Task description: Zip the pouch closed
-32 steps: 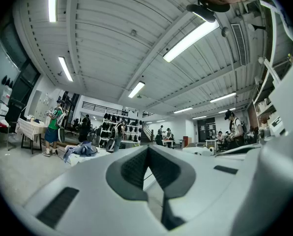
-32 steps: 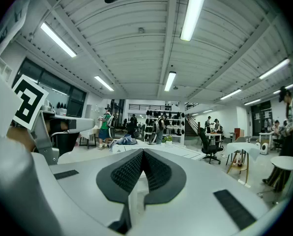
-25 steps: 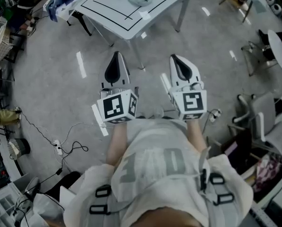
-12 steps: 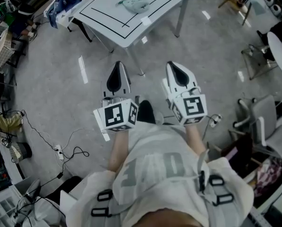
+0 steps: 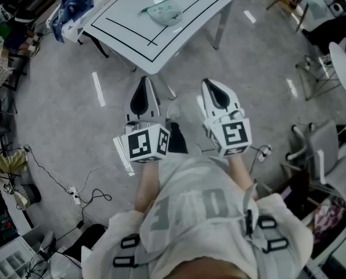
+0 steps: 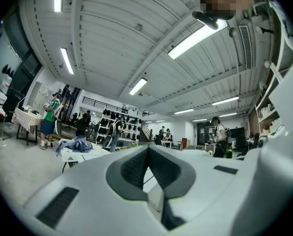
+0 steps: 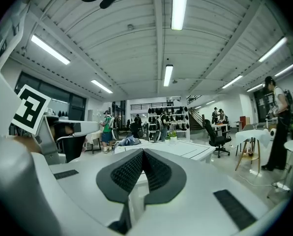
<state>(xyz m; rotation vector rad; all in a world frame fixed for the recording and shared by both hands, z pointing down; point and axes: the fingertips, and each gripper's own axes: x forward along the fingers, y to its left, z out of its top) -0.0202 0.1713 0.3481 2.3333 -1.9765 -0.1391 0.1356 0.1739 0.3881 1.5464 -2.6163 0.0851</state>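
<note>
Nearer the table (image 5: 203, 3) and pouch (image 5: 165, 11) now; left hand-held gripper (image 5: 143, 81) and right hand-held gripper (image 5: 210, 85) both closed, empty.

Honestly, nothing here reads cleanly. There are big pale block letters across the front of the shirt (image 5: 187, 205), but I can't make them out. The cubes on the left gripper (image 5: 143, 81) and right gripper (image 5: 208, 83) only carry black-and-white square codes, no words or numbers.
</note>
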